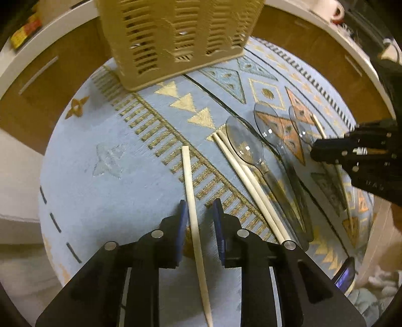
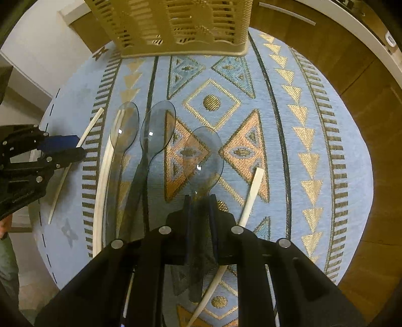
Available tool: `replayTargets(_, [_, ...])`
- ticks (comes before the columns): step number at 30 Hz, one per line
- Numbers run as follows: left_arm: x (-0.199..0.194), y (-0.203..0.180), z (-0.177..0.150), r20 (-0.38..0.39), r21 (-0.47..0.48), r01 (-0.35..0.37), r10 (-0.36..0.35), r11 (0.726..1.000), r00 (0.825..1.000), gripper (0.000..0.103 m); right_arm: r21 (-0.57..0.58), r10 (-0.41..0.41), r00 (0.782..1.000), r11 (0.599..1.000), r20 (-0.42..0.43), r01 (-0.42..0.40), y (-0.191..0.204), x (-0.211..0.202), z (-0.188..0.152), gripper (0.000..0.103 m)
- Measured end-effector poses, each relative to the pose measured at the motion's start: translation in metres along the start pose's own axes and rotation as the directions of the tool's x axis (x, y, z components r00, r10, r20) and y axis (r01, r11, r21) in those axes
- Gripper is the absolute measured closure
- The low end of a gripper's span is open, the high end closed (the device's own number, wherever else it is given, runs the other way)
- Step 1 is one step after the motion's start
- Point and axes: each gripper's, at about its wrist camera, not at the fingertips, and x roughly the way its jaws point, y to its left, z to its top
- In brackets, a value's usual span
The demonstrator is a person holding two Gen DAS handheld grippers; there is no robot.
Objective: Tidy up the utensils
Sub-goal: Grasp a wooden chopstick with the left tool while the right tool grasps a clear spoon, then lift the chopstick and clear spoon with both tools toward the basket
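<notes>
A slatted beige utensil basket [image 1: 176, 37] stands at the far side of the round blue patterned table [image 1: 113, 156]; it also shows in the right wrist view [image 2: 176, 25]. My left gripper [image 1: 200, 210] is open, its fingers on either side of a single cream chopstick [image 1: 192, 201] that lies on the cloth. My right gripper [image 2: 200, 201] is shut on the handle of a clear plastic spoon [image 2: 203, 156]. Two more clear spoons [image 2: 125, 128] [image 2: 158, 125] and a pair of chopsticks [image 2: 101, 176] lie to its left. Another chopstick [image 2: 251, 196] lies at its right.
Wooden cabinets with a white counter edge [image 1: 50, 32] ring the table. A white mug [image 1: 331, 10] stands on the counter at the back right. A dark phone-like object [image 1: 345, 274] sits at the table's near right edge.
</notes>
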Motion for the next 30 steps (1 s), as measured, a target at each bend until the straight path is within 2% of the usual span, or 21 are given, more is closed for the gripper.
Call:
replayTargets(1, [0.001, -0.002, 0.001, -0.011, 0.020, -0.022, 0.022, 1.000, 1.000, 0.094, -0.010, -0.005, 1.000, 1.000, -0.004, 0.005, 0.001, 0.000, 0.001, 0.091])
replayTargets(2, [0.004, -0.006, 0.006, -0.017, 0.037, -0.064, 0.065, 0.997, 0.998, 0.098, -0.021, -0.010, 1.000, 1.000, -0.008, 0.010, 0.002, 0.001, 0.002, 0.091])
replayTargets(6, [0.010, -0.017, 0.013, -0.005, 0.057, -0.111, 0.112, 0.992, 0.994, 0.099, -0.018, 0.004, 1.000, 1.000, 0.001, -0.003, 0.005, 0.003, 0.010, 0.093])
replayTargets(9, [0.001, -0.018, 0.008, 0.071, 0.010, -0.075, 0.074, 0.997, 0.995, 0.099, -0.009, 0.029, 0.999, 1.000, 0.032, -0.029, 0.004, 0.000, 0.004, 0.093])
replayTargets(12, [-0.016, -0.016, 0.005, 0.172, -0.031, -0.028, 0.033, 0.999, 0.984, 0.099, -0.012, 0.054, 0.995, 0.999, 0.085, -0.053, 0.002, -0.013, -0.002, 0.093])
replayTargets(15, [-0.042, -0.012, 0.005, 0.295, -0.075, 0.035, -0.011, 0.997, 0.956, 0.099, -0.027, 0.086, 0.984, 0.996, 0.153, -0.083, 0.004, -0.030, -0.002, 0.093])
replayTargets(18, [-0.074, -0.007, 0.002, 0.427, -0.100, 0.080, -0.030, 0.992, 0.904, 0.099, -0.044, 0.107, 0.964, 0.994, 0.243, -0.100, 0.005, -0.051, 0.001, 0.093])
replayTargets(19, [-0.088, -0.005, 0.004, 0.480, -0.107, 0.097, -0.034, 0.989, 0.877, 0.099, -0.048, 0.120, 0.953, 0.993, 0.278, -0.110, 0.005, -0.059, 0.003, 0.093])
replayTargets(21, [-0.106, -0.001, 0.004, 0.547, -0.118, 0.119, -0.035, 0.986, 0.837, 0.099, -0.058, 0.144, 0.928, 0.989, 0.343, -0.133, 0.005, -0.077, 0.007, 0.093])
replayTargets(22, [-0.121, 0.002, 0.006, 0.601, -0.122, 0.138, -0.038, 0.983, 0.799, 0.099, -0.063, 0.152, 0.915, 0.988, 0.375, -0.138, 0.003, -0.086, 0.008, 0.093])
replayTargets(23, [-0.128, 0.003, 0.006, 0.630, -0.125, 0.145, -0.034, 0.981, 0.776, 0.099, -0.068, 0.156, 0.900, 0.988, 0.408, -0.140, 0.003, -0.095, 0.010, 0.093])
replayTargets(24, [-0.140, 0.004, 0.009, 0.673, -0.132, 0.151, -0.023, 0.980, 0.740, 0.099, -0.072, 0.159, 0.878, 0.987, 0.451, -0.142, 0.002, -0.106, 0.013, 0.093])
replayTargets(26, [-0.158, 0.006, 0.015, 0.721, -0.154, 0.145, 0.011, 0.977, 0.692, 0.099, -0.072, 0.158, 0.840, 0.987, 0.520, -0.141, 0.000, -0.125, 0.019, 0.093])
replayTargets(27, [-0.166, 0.006, 0.019, 0.740, -0.175, 0.126, 0.046, 0.976, 0.671, 0.099, -0.059, 0.145, 0.828, 0.989, 0.542, -0.135, -0.002, -0.131, 0.025, 0.093])
replayTargets(28, [-0.175, 0.007, 0.025, 0.764, -0.186, 0.120, 0.066, 0.975, 0.642, 0.099, -0.046, 0.146, 0.812, 0.988, 0.565, -0.145, -0.004, -0.139, 0.031, 0.093])
replayTargets(29, [-0.182, 0.008, 0.031, 0.787, -0.187, 0.133, 0.067, 0.973, 0.614, 0.099, -0.045, 0.156, 0.800, 0.986, 0.580, -0.159, -0.009, -0.147, 0.032, 0.093])
replayTargets(30, [-0.187, 0.008, 0.035, 0.800, -0.191, 0.140, 0.071, 0.972, 0.596, 0.099, -0.041, 0.160, 0.779, 0.984, 0.607, -0.170, -0.011, -0.155, 0.038, 0.093])
